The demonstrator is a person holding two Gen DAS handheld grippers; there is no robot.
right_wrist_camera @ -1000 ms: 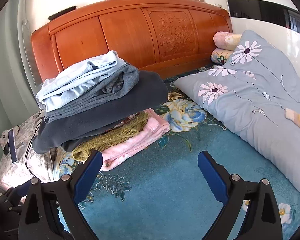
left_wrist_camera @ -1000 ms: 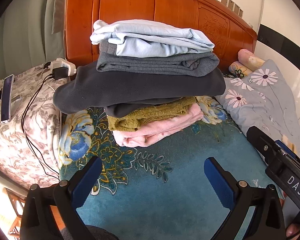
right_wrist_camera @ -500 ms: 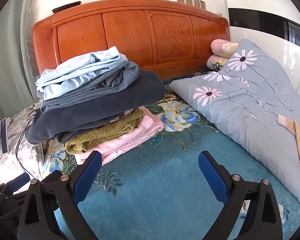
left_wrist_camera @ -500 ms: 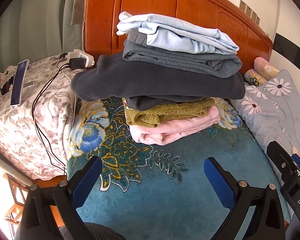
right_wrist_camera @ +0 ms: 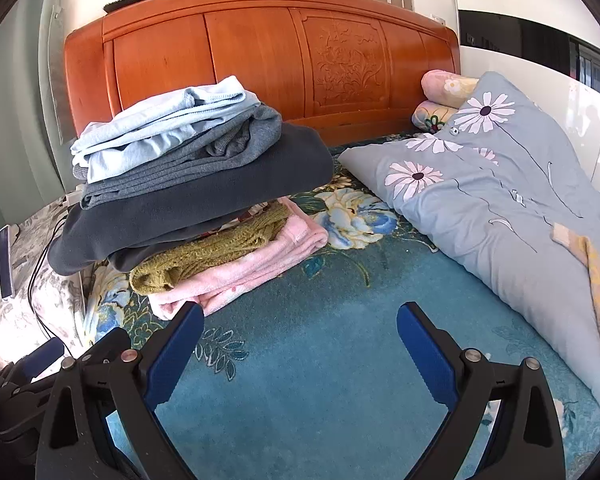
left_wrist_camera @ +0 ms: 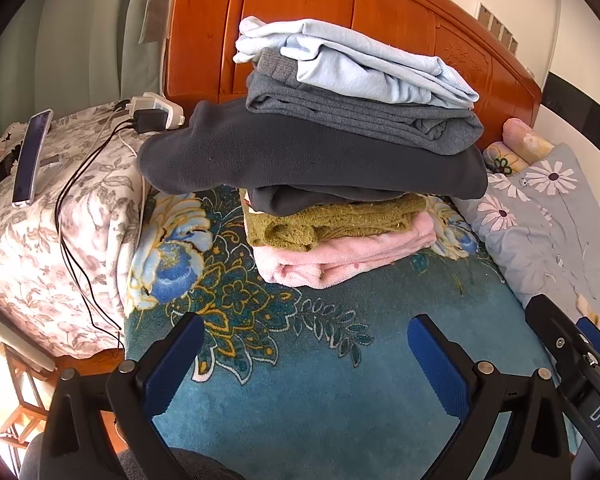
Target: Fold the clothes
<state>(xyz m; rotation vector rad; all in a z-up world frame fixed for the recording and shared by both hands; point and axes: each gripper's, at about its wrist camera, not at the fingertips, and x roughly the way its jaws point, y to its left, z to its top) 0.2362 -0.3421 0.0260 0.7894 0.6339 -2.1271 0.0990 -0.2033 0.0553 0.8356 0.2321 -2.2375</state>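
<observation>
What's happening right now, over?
Left gripper and right gripper empty, jaws wide. Folded clothes stack sits untouched on the bed. Nothing in the way.

A stack of folded clothes (right_wrist_camera: pixel 188 196) (pale blue on top, pink at bottom) sits before the carved orange wooden headboard (right_wrist_camera: pixel 260 68), left of a grey daisy-print pillow (right_wrist_camera: pixel 500 184).

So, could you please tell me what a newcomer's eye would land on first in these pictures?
Probably the stack of folded clothes on the teal floral bedspread, against the orange wooden headboard: light blue top uppermost, greys beneath, then olive knit and pink fleece. Next, the daisy-print pillow to the right. Both the left gripper and right gripper are open and empty.
</observation>
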